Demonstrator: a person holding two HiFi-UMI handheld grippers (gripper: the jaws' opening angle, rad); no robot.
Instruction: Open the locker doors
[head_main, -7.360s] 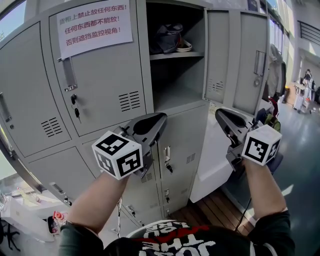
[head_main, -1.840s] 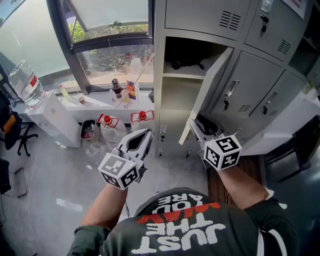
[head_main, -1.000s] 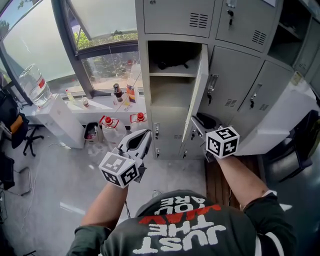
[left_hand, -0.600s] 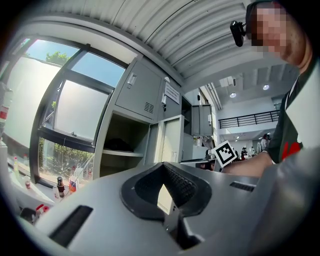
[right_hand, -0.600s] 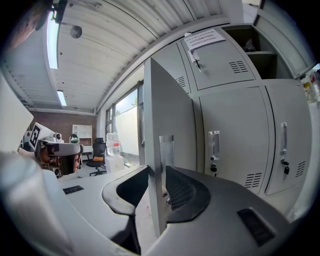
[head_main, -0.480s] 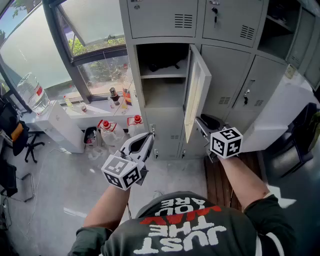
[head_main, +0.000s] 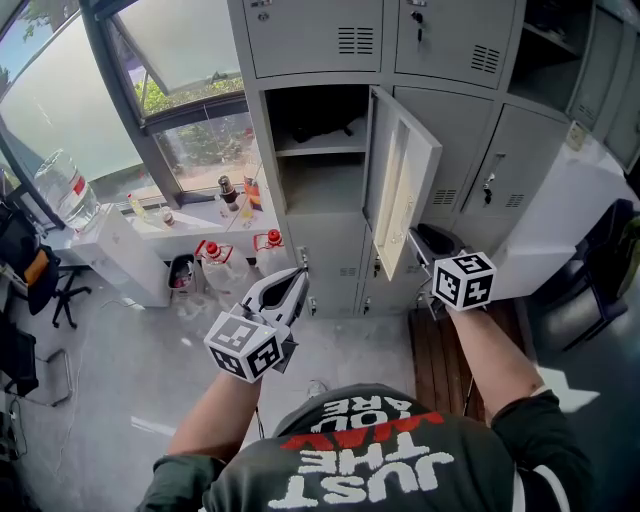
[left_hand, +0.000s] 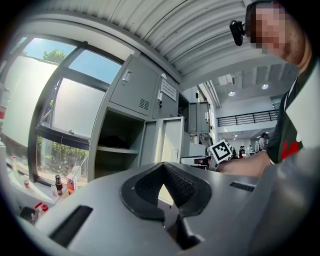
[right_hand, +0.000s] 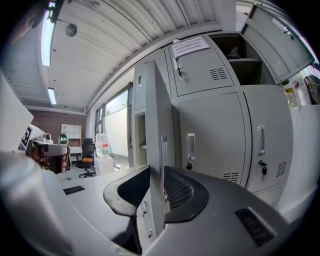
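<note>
One locker door (head_main: 404, 170) wider now, right gripper (head_main: 416, 238) jaws tighter round it.

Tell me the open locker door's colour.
The locker door is light grey; head view shows it best.

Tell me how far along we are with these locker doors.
Done: the upper-right locker stands open, and the left-column door is swung well out. In hand: the right gripper grips that door's edge, its jaws having just been closing on it; the left gripper is shut, empty. Left: the closed top doors and the middle doors beside the open one, at least.
</note>
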